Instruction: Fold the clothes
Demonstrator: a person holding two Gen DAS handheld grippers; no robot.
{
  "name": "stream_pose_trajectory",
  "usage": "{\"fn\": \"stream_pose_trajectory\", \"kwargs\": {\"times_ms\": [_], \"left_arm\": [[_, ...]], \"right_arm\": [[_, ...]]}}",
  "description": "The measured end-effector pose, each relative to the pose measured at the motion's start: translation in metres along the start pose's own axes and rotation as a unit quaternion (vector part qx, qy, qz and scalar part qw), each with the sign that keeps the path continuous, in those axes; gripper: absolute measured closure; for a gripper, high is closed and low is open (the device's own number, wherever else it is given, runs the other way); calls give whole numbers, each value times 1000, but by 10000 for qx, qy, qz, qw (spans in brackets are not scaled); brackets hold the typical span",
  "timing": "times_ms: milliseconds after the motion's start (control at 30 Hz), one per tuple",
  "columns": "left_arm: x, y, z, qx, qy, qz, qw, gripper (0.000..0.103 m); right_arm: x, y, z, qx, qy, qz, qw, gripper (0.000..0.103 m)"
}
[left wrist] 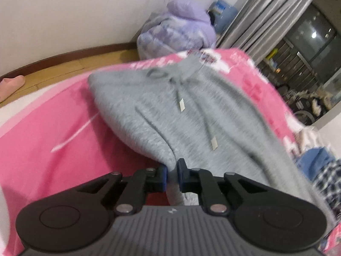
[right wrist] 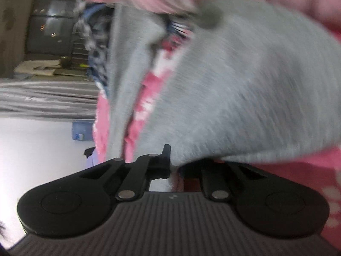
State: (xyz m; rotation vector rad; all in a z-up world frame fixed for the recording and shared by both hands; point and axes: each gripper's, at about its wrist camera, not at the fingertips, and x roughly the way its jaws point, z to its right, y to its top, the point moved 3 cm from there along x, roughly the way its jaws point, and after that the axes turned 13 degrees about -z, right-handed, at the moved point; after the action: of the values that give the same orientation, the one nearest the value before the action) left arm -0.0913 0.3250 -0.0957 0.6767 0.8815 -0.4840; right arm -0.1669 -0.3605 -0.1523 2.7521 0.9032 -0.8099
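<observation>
Grey sweatpants (left wrist: 181, 111) with a drawstring waist lie across a pink bedsheet (left wrist: 53, 117). The near edge of the cloth runs down between the blue pads of my left gripper (left wrist: 172, 176), which is shut on it. In the right wrist view the same grey sweatpants (right wrist: 245, 89) fill the right half, blurred. A fold of them drapes over the right finger of my right gripper (right wrist: 174, 162), which is shut on the cloth; only its left finger (right wrist: 165, 155) shows. The pink bedsheet (right wrist: 277, 170) shows beneath.
A lilac padded jacket (left wrist: 181, 27) lies heaped by the white wall beyond the bed. Grey curtains (left wrist: 266, 15) and a dark window stand at the right. Blue and checked clothes (left wrist: 324, 175) lie at the bed's right edge. A pink slipper (left wrist: 10, 85) rests on the wooden floor.
</observation>
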Motion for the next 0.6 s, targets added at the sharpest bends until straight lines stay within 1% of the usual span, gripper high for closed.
{"fn": "stream_pose_trajectory", "kwargs": {"times_ms": [100, 267, 400, 533, 600], "left_arm": [[-6, 14, 12, 37, -175, 127, 9998, 93], [-1, 34, 40, 252, -267, 308, 9989, 93], [11, 52, 60, 292, -340, 386, 9983, 93], [24, 72, 81, 284, -421, 460, 9977, 93], [33, 83, 94, 373, -401, 526, 9971, 93]], "right_arm": [[-2, 13, -27, -379, 94, 137, 9991, 97], [7, 39, -70, -889, 256, 299, 9953, 97], [17, 61, -105, -1318, 421, 379, 9897, 97], [29, 83, -137, -1598, 489, 475, 9848, 97], [39, 95, -153, -1732, 513, 519, 9822, 97]]}}
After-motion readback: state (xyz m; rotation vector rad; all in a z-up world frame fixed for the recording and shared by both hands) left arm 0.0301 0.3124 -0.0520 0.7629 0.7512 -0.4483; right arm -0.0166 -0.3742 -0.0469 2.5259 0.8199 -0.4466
